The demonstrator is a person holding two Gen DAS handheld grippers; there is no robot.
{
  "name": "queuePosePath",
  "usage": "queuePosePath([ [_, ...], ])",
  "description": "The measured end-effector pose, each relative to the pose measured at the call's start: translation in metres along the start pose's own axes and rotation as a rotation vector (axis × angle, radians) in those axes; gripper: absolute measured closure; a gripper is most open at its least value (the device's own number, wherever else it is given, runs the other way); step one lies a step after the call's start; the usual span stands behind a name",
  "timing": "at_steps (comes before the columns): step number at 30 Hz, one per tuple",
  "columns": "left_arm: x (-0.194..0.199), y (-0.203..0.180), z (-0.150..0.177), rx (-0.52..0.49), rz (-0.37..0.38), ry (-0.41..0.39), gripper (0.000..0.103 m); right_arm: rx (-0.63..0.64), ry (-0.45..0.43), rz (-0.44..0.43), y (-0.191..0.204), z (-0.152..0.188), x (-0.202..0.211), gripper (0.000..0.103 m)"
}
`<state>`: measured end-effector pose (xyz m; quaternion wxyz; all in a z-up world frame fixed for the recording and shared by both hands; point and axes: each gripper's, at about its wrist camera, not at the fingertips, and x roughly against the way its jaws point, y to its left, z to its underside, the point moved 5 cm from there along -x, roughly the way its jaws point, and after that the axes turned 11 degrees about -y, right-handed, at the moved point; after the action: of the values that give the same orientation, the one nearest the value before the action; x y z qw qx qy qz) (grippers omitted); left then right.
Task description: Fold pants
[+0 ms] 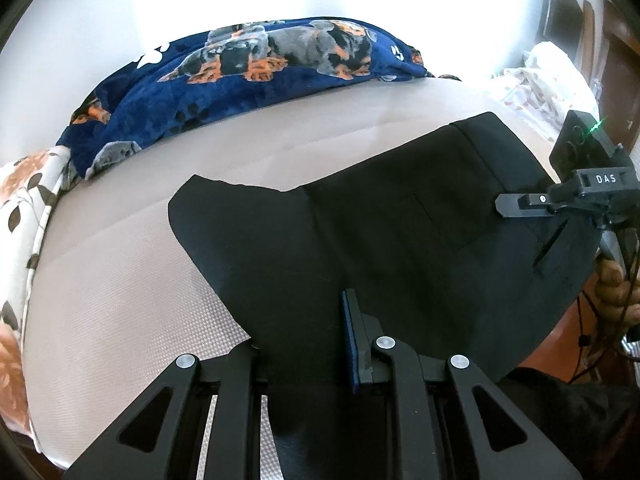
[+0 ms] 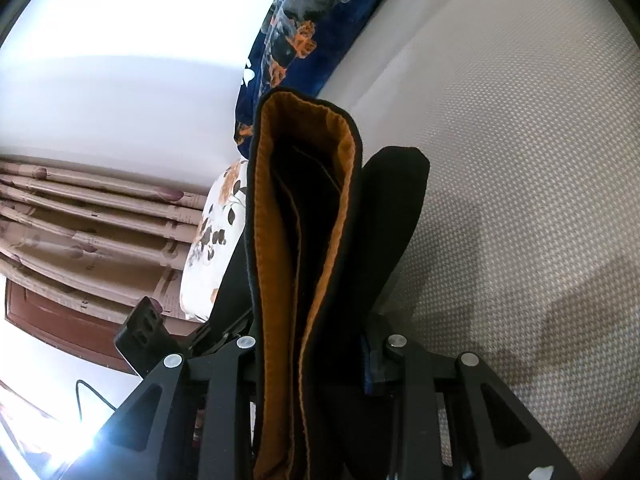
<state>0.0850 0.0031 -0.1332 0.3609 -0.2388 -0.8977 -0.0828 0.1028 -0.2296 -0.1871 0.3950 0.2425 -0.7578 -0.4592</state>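
Note:
Black pants (image 1: 360, 240) lie spread on a beige mattress (image 1: 120, 280). My left gripper (image 1: 308, 344) is shut on the pants' near edge; cloth passes between its fingers. My right gripper (image 1: 516, 204) shows at the right of the left wrist view, over the pants' far right part. In the right wrist view my right gripper (image 2: 312, 344) is shut on the pants' waistband (image 2: 304, 208), whose orange lining faces the camera, held up off the mattress (image 2: 520, 200).
A navy dog-print blanket (image 1: 240, 76) lies along the far side of the mattress. A floral pillow (image 1: 24, 200) is at the left. White bedding (image 1: 540, 76) sits at the far right. Curtains (image 2: 80, 220) hang beside the bed.

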Motion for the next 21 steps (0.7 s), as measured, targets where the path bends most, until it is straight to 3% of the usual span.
queuePosePath([
  [21, -0.003, 0.037, -0.011, 0.060, -0.028, -0.015, 0.084, -0.008, 0.019, -0.005, 0.012, 0.004, -0.017, 0.076],
])
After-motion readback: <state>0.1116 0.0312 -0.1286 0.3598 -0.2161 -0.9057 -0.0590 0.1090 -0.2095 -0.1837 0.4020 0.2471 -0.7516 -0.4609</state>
